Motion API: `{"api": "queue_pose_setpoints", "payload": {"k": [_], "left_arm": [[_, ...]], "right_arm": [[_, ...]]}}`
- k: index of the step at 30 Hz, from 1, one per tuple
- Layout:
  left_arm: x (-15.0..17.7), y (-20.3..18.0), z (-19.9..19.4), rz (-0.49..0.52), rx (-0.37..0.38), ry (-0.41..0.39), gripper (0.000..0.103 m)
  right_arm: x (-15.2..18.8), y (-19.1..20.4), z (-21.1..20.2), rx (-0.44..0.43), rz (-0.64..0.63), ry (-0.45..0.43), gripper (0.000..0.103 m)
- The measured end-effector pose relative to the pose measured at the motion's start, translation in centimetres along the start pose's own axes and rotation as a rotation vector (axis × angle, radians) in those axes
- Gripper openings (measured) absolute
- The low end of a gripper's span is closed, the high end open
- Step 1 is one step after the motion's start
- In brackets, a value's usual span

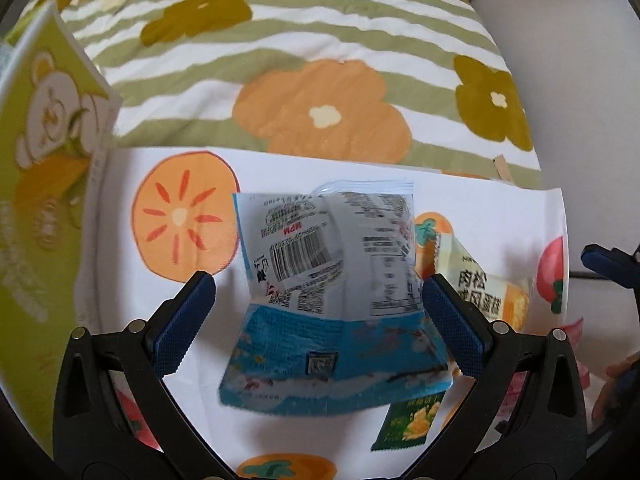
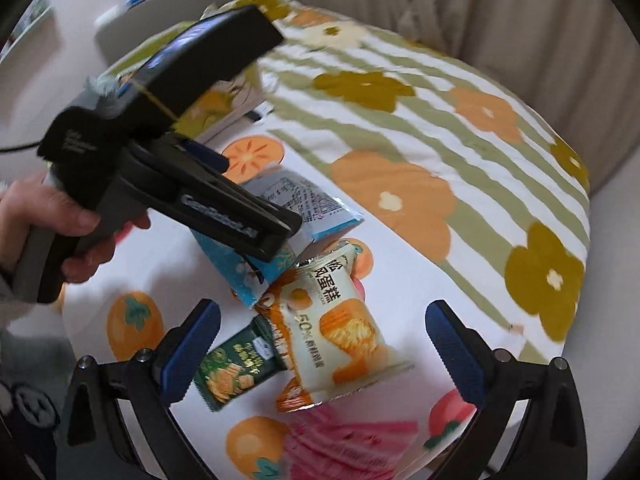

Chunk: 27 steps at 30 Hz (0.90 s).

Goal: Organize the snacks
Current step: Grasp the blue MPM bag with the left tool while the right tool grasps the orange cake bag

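- Left wrist view: the left gripper (image 1: 318, 304) stands wide, its blue pads flanking a blue snack packet (image 1: 332, 300) without clamping it — the packet lies on a white fruit-print cloth (image 1: 280, 168).
- Right wrist view: the right gripper (image 2: 322, 344) gapes wide over a cream cake packet (image 2: 340, 320) and a green packet (image 2: 234, 372), both on the cloth.

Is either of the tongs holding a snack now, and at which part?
No. Both tongs are open: the left tongs straddle the blue packet, the right tongs the cream cake packet.

Readable print on the snack packets

The cream-and-orange cake packet (image 2: 340, 332) reads "蛋糕" and "50%"; the blue-and-white snack bag (image 1: 332, 280) bears a barcode, its fine print illegible.
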<state>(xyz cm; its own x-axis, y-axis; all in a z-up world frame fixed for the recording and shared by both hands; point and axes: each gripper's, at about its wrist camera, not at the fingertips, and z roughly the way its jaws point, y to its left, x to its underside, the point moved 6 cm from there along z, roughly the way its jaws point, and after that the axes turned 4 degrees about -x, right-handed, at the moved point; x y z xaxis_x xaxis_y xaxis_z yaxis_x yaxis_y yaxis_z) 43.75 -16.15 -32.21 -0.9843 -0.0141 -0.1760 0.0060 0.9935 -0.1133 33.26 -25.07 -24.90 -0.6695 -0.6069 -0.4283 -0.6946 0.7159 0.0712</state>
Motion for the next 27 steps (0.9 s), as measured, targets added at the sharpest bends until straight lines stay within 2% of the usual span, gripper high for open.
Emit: {"api": "queue_pose_setpoints", "payload": {"k": [6,9,11,13,18,27], "left_arm": [[0.3,0.3,1.3,-0.023,0.045,0.013,0.101],[0.4,0.1,1.6,-0.024,0.090,0.027,0.087],[0.5,-0.1,1.9,-0.020,0.089,0.032,0.085],[0.5,-0.4,1.8,-0.009,0.108,0.030,0.074],[0.3,-0.5,1.3,0.004,0.134,0.017,0.060],[0.4,0.4,0.4,0.010,0.115,-0.008,0.053]], "right_arm": [[0.2,-0.5,2.5,-0.061,-0.124,0.063,0.102],[0.7,-0.4,3.9,-0.077,-0.169,0.105,0.102],[1.1,-0.3,4.6,-0.087,-0.192,0.131,0.102],[1.3,-0.4,5.2,-0.095,-0.204,0.144,0.102],[1.7,-0.5,6.1,-0.119,-0.208,0.172,0.102],[2.3,-1.3,7.6,-0.150,-0.242,0.239,0.102]]}}
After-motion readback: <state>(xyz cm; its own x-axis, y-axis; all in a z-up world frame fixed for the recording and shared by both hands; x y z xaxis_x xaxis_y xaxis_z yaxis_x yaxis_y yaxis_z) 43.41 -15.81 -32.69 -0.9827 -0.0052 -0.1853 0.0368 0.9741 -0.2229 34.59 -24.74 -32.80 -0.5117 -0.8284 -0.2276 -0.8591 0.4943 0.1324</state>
